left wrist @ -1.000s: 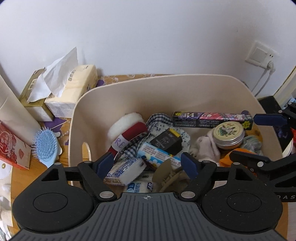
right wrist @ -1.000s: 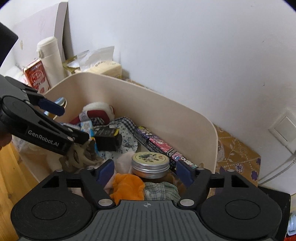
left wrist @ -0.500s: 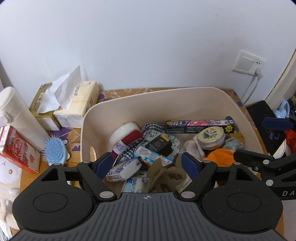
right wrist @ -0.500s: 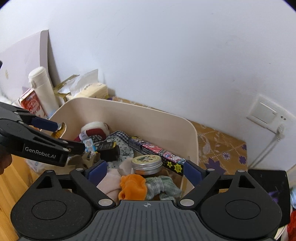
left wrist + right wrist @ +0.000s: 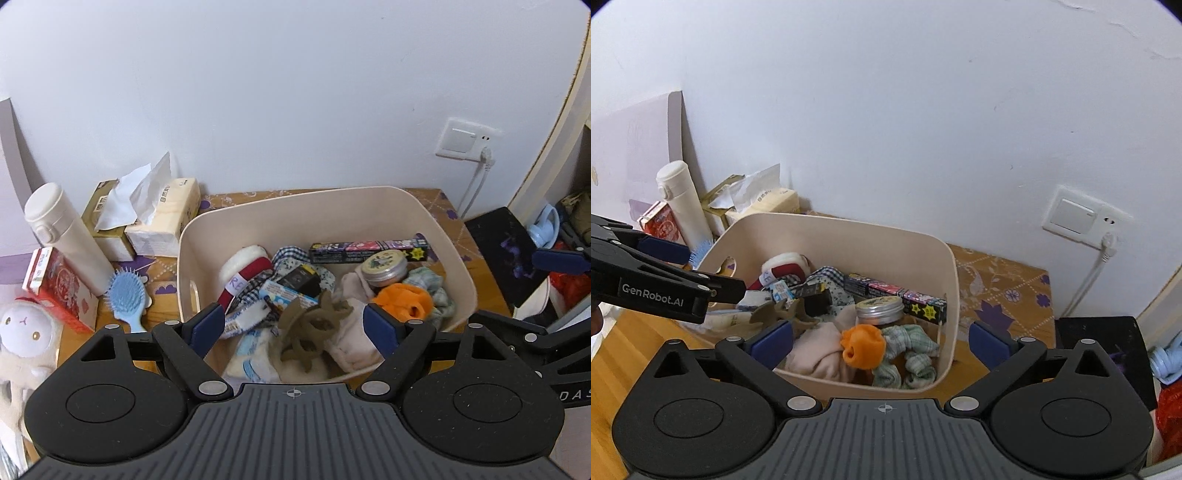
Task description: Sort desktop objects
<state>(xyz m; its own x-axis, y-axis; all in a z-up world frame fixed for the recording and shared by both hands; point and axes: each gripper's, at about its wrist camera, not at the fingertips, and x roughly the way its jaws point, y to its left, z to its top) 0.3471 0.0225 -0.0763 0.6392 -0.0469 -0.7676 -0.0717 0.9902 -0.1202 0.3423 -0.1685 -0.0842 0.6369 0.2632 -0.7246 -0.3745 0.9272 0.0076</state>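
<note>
A cream plastic bin (image 5: 369,195) on the wooden table holds several small things. Among them are a brown hair claw (image 5: 314,325), an orange cloth ball (image 5: 402,301), a round tin (image 5: 384,264), a long printed box (image 5: 369,246), a black box (image 5: 301,278) and a green checked scrunchie (image 5: 432,280). My left gripper (image 5: 293,326) hangs open above the bin's near side, with nothing in it. My right gripper (image 5: 882,339) hovers over the bin's (image 5: 831,221) near right corner, above the orange ball (image 5: 864,345). Its jaws are opening, and nothing is between them.
Left of the bin stand tissue packs (image 5: 162,218), a white flask (image 5: 62,236), a red carton (image 5: 55,288), a blue hairbrush (image 5: 125,295) and a white plush toy (image 5: 22,332). A wall socket with a plugged cable (image 5: 465,142) and a black pad (image 5: 506,251) are to the right.
Both grippers have risen and drawn back from the bin, so it looks smaller and more of the table shows. The right jaws have spread wider.
</note>
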